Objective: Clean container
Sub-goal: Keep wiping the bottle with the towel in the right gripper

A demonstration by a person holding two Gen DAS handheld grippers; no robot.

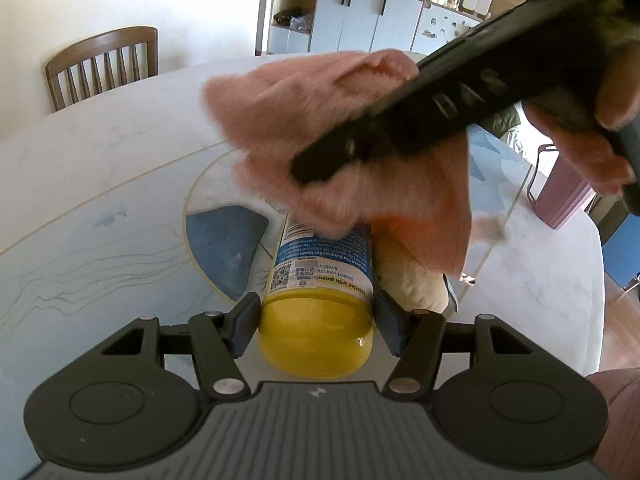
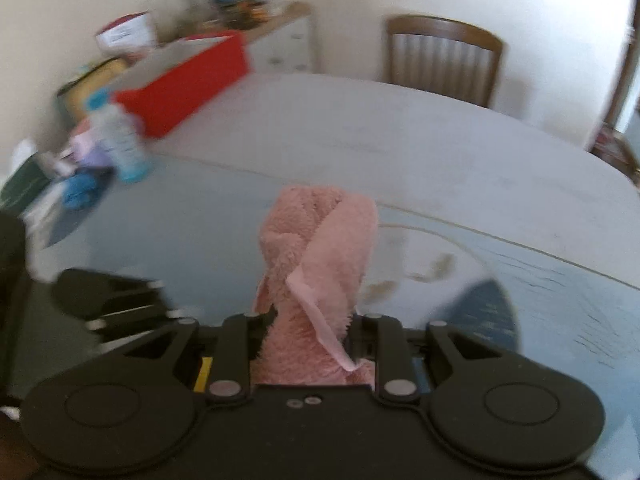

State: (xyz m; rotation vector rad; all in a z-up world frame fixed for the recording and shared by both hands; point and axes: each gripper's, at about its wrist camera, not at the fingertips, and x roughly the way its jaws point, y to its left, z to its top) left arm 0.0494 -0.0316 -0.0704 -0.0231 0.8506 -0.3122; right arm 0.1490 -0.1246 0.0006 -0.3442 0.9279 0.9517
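A yellow bottle (image 1: 320, 312) with a blue and white label lies lengthwise between the fingers of my left gripper (image 1: 316, 326), which is shut on it, its base toward the camera. A pink fluffy cloth (image 1: 320, 120) drapes over the bottle's far end, held by my right gripper (image 1: 316, 168), which reaches in from the upper right with a hand on it. In the right wrist view the pink cloth (image 2: 320, 264) stands up between the fingers of my right gripper (image 2: 310, 332), shut on it. The bottle's top is hidden under the cloth.
The white marble table (image 1: 100, 152) has a round inlay with a blue patch (image 1: 224, 244). A wooden chair (image 1: 104, 66) stands at its far side. A red box (image 2: 188, 84), a pale blue bottle (image 2: 124, 140) and clutter sit on the table's left in the right wrist view.
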